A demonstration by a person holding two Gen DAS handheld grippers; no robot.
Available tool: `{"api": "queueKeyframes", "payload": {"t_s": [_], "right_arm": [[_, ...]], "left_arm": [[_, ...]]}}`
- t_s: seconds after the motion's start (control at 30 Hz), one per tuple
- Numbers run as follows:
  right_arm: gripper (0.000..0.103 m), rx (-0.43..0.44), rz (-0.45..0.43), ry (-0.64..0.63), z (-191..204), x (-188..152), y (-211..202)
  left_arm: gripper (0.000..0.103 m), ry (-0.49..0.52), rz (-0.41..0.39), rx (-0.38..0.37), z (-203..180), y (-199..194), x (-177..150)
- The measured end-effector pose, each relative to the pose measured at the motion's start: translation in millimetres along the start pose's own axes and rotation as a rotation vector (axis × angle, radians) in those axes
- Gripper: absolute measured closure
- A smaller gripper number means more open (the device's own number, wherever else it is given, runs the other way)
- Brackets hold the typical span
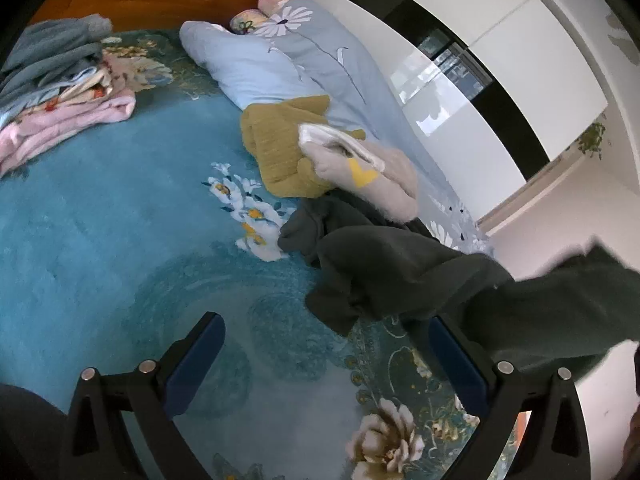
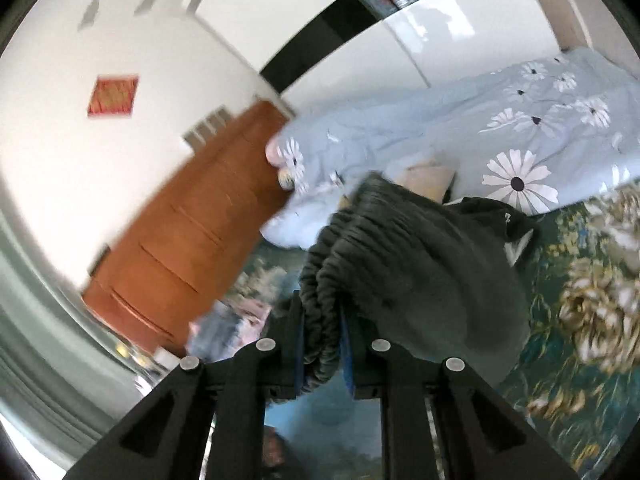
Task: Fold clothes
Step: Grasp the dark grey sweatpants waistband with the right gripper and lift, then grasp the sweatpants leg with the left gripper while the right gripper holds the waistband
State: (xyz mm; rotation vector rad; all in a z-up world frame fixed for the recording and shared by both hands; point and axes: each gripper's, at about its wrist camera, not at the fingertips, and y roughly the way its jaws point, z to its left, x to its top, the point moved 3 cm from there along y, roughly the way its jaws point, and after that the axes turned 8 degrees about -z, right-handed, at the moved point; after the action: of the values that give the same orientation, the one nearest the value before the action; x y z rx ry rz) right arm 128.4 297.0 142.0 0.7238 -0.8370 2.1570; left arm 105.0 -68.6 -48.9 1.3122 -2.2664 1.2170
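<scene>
A dark green garment [image 1: 400,276] hangs lifted over the teal floral bedspread [image 1: 100,240], stretching to the right edge of the left wrist view. My left gripper [image 1: 324,340] is open and empty just left of it, its right finger [image 1: 460,364] close to the cloth. My right gripper [image 2: 322,320] is shut on the garment's ribbed hem [image 2: 332,248], and the rest of the garment [image 2: 432,276] drapes down to the right. A mustard knit [image 1: 280,148] and a beige fleece garment [image 1: 368,172] lie unfolded beyond.
A stack of folded clothes [image 1: 60,88] sits at the far left of the bed. A light blue daisy quilt [image 1: 304,64] is bunched along the far side, also in the right wrist view [image 2: 480,128]. A wooden headboard [image 2: 192,216] and white wardrobe [image 1: 480,60] stand behind.
</scene>
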Motion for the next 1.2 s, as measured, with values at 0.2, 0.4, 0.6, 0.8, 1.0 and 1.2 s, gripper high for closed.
{"api": "queueKeyframes", "payload": {"t_s": [0.2,0.4,0.6,0.8,1.0,1.2], "right_arm": [[0.09,-0.119,-0.21,0.093,-19,35,-91],[0.091,-0.217,-0.446,0.0,17,86,-186],[0.09,-0.19,-0.481,-0.255,108,119,-175],[0.09,-0.111,-0.213,-0.365,134,87,-47],[0.089,-0.046,0.165,-0.268,85,-19,134],[0.089,-0.108,0.387,-0.147,44,-80,260]], "left_arm": [[0.0,-0.041,-0.014,-0.03,8,-12,3],[0.0,-0.052,-0.019,-0.055,9,-18,3],[0.0,-0.037,-0.016,-0.066,5,-19,2],[0.0,-0.099,-0.021,-0.061,16,-21,3],[0.0,-0.142,-0.027,-0.069,27,-23,5],[0.0,-0.178,-0.012,-0.06,38,-17,5]]}}
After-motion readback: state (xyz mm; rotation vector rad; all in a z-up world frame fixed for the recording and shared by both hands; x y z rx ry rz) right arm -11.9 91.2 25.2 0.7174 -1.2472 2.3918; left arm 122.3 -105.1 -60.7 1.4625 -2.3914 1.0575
